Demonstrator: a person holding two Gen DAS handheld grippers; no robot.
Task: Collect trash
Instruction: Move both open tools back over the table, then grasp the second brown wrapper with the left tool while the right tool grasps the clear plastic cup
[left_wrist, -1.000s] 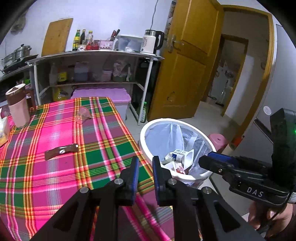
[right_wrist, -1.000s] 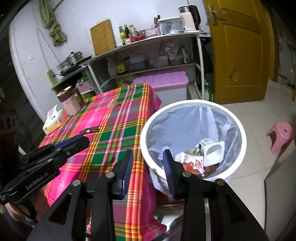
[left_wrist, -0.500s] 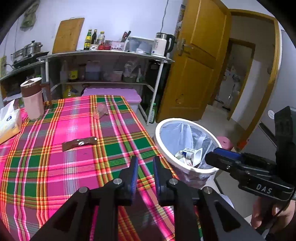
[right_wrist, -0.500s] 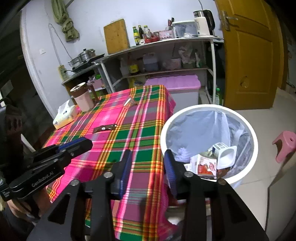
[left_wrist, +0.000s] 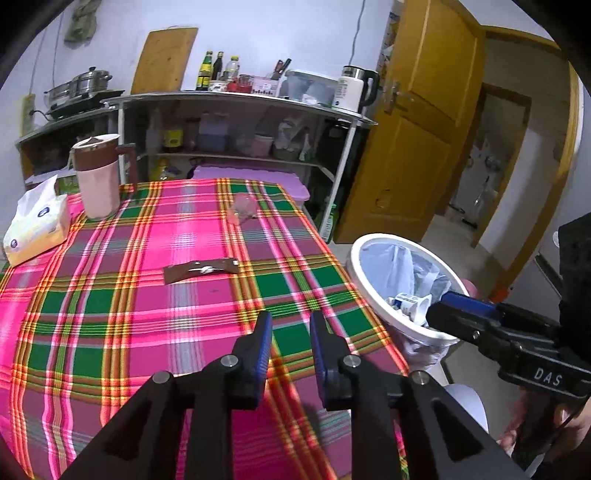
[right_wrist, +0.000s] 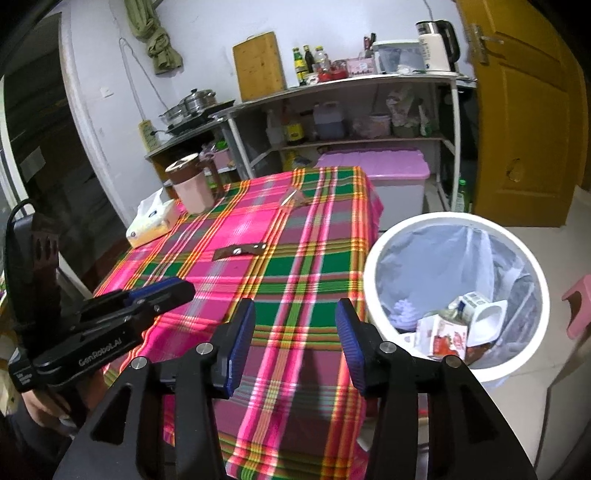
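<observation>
Mid tablecloth (left_wrist: 207, 306) is open: only a flat brown wrapper (left_wrist: 201, 268) and, farther back, a clear crumpled bit (left_wrist: 242, 211). Far left corner is blocked by jug (left_wrist: 96, 173) & tissue box (left_wrist: 37, 225). Bin (right_wrist: 456, 295) stands just off right table edge, mouth unobstructed. Shelf rack (right_wrist: 369, 110) stands behind the table.

Home kitchen. Metal shelf rack (left_wrist: 236, 99) against wall: sauce bottles (left_wrist: 205, 70), electric kettle (left_wrist: 354, 88), jars, containers. Steamer pot (right_wrist: 195, 99) on stove at side counter. Wooden cutting board (right_wrist: 260, 64) leaning on wall. Worktop with pink-green plaid cloth (left_wrist: 110, 295), jug (left_wrist: 98, 170), tissue box (left_wrist: 35, 225). Lined waste bin (right_wrist: 388, 251) on tiled floor, yellow wooden door (right_wrist: 517, 110).
</observation>
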